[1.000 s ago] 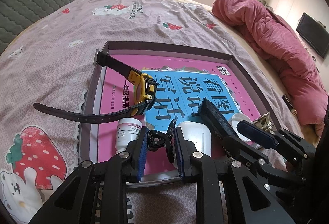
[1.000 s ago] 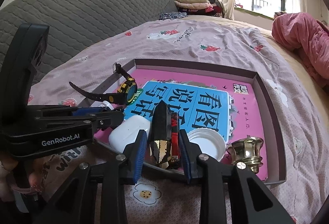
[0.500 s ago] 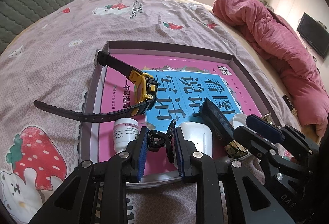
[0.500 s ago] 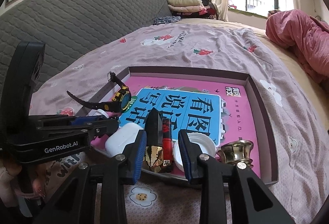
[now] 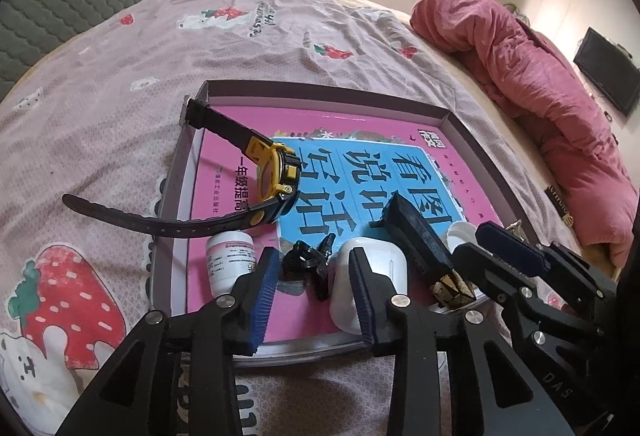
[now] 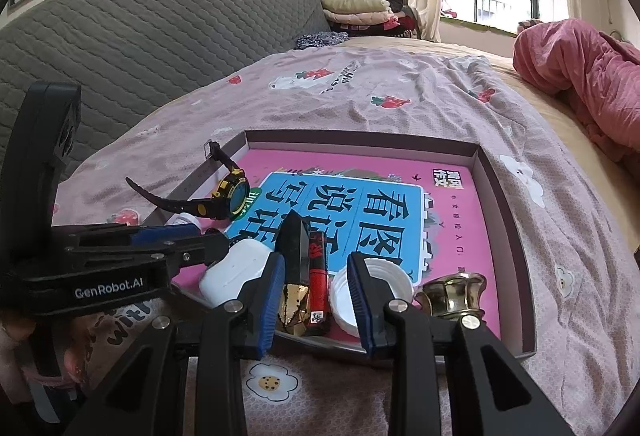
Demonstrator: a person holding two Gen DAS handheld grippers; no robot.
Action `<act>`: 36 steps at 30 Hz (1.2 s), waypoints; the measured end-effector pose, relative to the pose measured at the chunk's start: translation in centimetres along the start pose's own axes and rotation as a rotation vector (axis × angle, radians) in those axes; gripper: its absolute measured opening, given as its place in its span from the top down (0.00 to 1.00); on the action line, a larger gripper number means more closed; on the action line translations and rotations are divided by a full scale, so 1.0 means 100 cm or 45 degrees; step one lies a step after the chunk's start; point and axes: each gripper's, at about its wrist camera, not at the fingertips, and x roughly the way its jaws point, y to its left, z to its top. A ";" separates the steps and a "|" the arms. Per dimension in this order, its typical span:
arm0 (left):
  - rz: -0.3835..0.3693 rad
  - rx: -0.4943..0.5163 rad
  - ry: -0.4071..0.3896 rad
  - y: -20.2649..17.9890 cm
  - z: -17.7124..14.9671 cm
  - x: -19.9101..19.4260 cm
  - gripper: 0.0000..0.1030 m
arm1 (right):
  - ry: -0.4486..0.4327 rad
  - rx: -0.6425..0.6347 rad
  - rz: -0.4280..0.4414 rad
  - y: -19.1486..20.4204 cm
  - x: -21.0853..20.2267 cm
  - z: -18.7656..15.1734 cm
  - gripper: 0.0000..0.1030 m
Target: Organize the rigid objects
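A shallow tray (image 5: 320, 92) lined with a pink and blue book cover lies on the bed. My left gripper (image 5: 314, 256) hovers over its near edge. Its jaws are opening, and a small black clip (image 5: 306, 262) lies loose between them on the tray floor. My right gripper (image 6: 316, 260) is open around a black and gold case (image 6: 296, 260) and a red tube (image 6: 318, 264). Both lie by the near rim (image 6: 360, 134), with a gap to the right pad. A yellow and black watch (image 5: 276, 172) hangs over the left rim.
A white pill bottle (image 5: 230, 260), a white earbud case (image 5: 380, 260), a white cap (image 6: 384, 276) and a brass knob (image 6: 452, 292) sit along the tray's near side. A crumpled pink quilt (image 5: 540, 76) lies to the right. A grey padded headboard (image 6: 160, 36) is on the left.
My left jaws were shut on the black clip and have now spread apart, leaving it lying in the tray. The right gripper has eased back a little toward the near rim.
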 end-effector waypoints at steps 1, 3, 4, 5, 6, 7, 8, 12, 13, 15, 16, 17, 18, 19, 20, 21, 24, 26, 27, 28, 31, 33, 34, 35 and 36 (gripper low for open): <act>-0.002 -0.002 -0.001 0.000 0.000 0.000 0.62 | -0.003 0.002 -0.004 -0.001 0.000 0.000 0.68; -0.001 -0.002 0.000 0.000 0.000 -0.001 0.61 | -0.009 0.006 -0.009 -0.002 -0.002 0.001 0.68; 0.000 -0.001 -0.001 0.000 0.000 -0.001 0.61 | -0.012 0.009 -0.012 -0.002 -0.002 0.001 0.68; 0.002 0.000 -0.001 0.000 0.000 -0.001 0.60 | -0.017 0.013 -0.016 -0.003 -0.003 0.002 0.66; 0.004 0.000 -0.001 0.000 0.000 -0.001 0.60 | -0.023 0.019 -0.019 -0.004 -0.004 0.002 0.61; 0.009 0.003 -0.002 0.000 0.000 -0.001 0.60 | -0.026 0.024 -0.020 -0.005 -0.005 0.002 0.58; 0.011 0.004 -0.003 0.000 0.000 -0.001 0.60 | -0.031 0.031 -0.026 -0.006 -0.006 0.002 0.55; 0.014 0.008 -0.008 -0.002 0.000 -0.003 0.57 | -0.047 0.044 -0.045 -0.009 -0.010 0.004 0.55; 0.016 0.010 -0.011 -0.002 0.000 -0.003 0.55 | -0.051 0.045 -0.049 -0.010 -0.011 0.005 0.55; 0.018 0.016 -0.027 -0.004 0.000 -0.006 0.52 | -0.059 0.047 -0.063 -0.010 -0.013 0.005 0.54; 0.021 0.023 -0.036 -0.005 0.000 -0.008 0.52 | -0.060 0.047 -0.069 -0.011 -0.014 0.005 0.53; 0.028 0.034 -0.049 -0.007 0.000 -0.011 0.51 | -0.063 0.047 -0.079 -0.011 -0.016 0.005 0.50; 0.037 0.049 -0.061 -0.009 -0.001 -0.015 0.50 | -0.068 0.048 -0.086 -0.012 -0.018 0.004 0.49; 0.042 0.059 -0.068 -0.011 -0.001 -0.017 0.48 | -0.068 0.051 -0.091 -0.013 -0.020 0.003 0.49; 0.048 0.069 -0.076 -0.012 -0.002 -0.020 0.42 | -0.068 0.054 -0.096 -0.013 -0.022 0.003 0.49; 0.052 0.074 -0.079 -0.013 -0.004 -0.023 0.36 | -0.069 0.056 -0.102 -0.013 -0.023 0.002 0.49; 0.069 0.088 -0.072 -0.015 -0.009 -0.028 0.31 | -0.066 0.062 -0.119 -0.014 -0.031 -0.002 0.48; 0.083 0.094 -0.073 -0.017 -0.013 -0.032 0.29 | -0.064 0.076 -0.121 -0.014 -0.036 -0.004 0.46; 0.087 0.094 -0.075 -0.017 -0.016 -0.034 0.27 | -0.065 0.088 -0.121 -0.015 -0.038 -0.005 0.43; 0.086 0.092 -0.076 -0.018 -0.018 -0.036 0.27 | -0.065 0.106 -0.123 -0.017 -0.042 -0.006 0.41; 0.097 0.086 -0.084 -0.021 -0.022 -0.044 0.26 | -0.062 0.133 -0.144 -0.019 -0.048 -0.009 0.34; 0.098 0.085 -0.085 -0.023 -0.026 -0.050 0.26 | -0.063 0.146 -0.168 -0.021 -0.054 -0.011 0.34; 0.104 0.088 -0.085 -0.024 -0.027 -0.053 0.26 | -0.066 0.151 -0.179 -0.021 -0.058 -0.012 0.34; 0.115 0.093 -0.088 -0.026 -0.029 -0.056 0.26 | -0.070 0.153 -0.193 -0.021 -0.062 -0.013 0.34; 0.123 0.099 -0.090 -0.027 -0.030 -0.058 0.26 | -0.074 0.155 -0.201 -0.021 -0.065 -0.014 0.34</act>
